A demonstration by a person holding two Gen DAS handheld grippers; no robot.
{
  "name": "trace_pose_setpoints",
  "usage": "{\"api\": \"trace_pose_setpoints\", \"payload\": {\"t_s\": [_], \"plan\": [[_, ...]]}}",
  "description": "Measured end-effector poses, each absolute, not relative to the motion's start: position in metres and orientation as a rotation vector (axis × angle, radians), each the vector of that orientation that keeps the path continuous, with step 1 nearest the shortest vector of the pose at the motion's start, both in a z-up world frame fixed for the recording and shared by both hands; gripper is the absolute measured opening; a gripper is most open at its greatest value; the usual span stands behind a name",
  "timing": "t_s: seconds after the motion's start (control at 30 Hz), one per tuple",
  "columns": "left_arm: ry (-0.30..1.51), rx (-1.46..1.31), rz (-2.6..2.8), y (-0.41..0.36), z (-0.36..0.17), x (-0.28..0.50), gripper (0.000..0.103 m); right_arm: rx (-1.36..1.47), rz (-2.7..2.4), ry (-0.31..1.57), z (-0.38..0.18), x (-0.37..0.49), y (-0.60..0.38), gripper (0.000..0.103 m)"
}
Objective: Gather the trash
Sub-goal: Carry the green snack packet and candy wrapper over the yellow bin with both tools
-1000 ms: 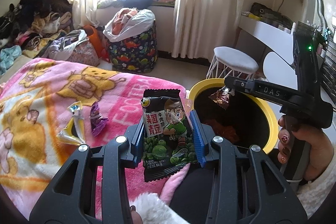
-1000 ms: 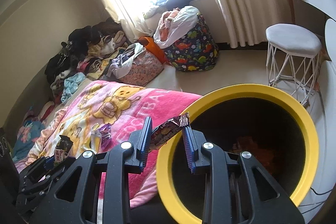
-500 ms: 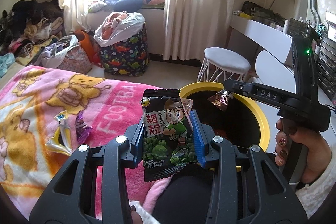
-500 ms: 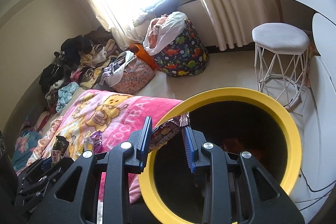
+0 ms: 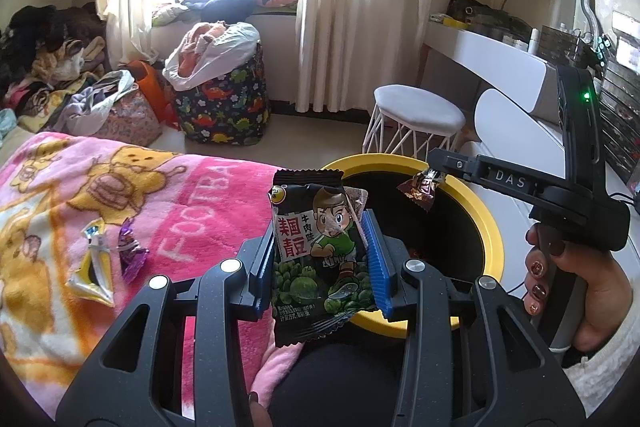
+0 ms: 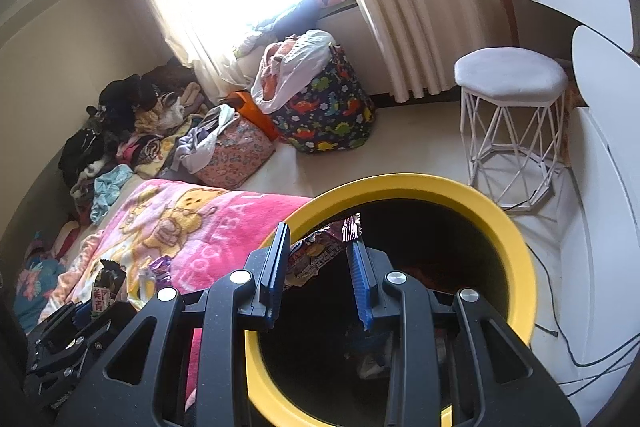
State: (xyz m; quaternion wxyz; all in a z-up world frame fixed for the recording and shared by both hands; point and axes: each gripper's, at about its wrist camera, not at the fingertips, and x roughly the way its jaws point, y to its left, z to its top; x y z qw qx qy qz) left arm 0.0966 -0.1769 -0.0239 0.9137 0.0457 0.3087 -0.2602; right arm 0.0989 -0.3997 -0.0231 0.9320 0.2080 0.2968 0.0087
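Now the left gripper (image 5: 320,263) is pinching a green pea snack packet (image 5: 316,259) upright, jaws narrowly apart, just beside the yellow-rimmed bin (image 5: 490,223). Right gripper (image 6: 318,263) is clamping a brown wrapper (image 6: 320,251) over the bin's mouth. Two wrappers (image 5: 108,255) are lying on the pink blanket (image 5: 192,195).

A black-and-green snack packet (image 5: 316,259) with a cartoon boy; yellow-rimmed black bin (image 5: 490,227); pink cartoon-bear blanket (image 5: 160,195); at 11 o'clock, a navy dinosaur-print bag (image 5: 224,111); 1 white stool (image 5: 416,115).
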Motion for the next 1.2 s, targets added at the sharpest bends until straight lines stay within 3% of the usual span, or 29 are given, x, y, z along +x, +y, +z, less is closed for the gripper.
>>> {"api": "trace_pose_setpoints", "payload": {"t_s": [1.2], "plan": [[0.697, 0.121, -0.632, -0.231, -0.054, 0.127, 0.032, 0.404, -0.122, 0.662, -0.048, 0.096, -0.44, 0.028]]}}
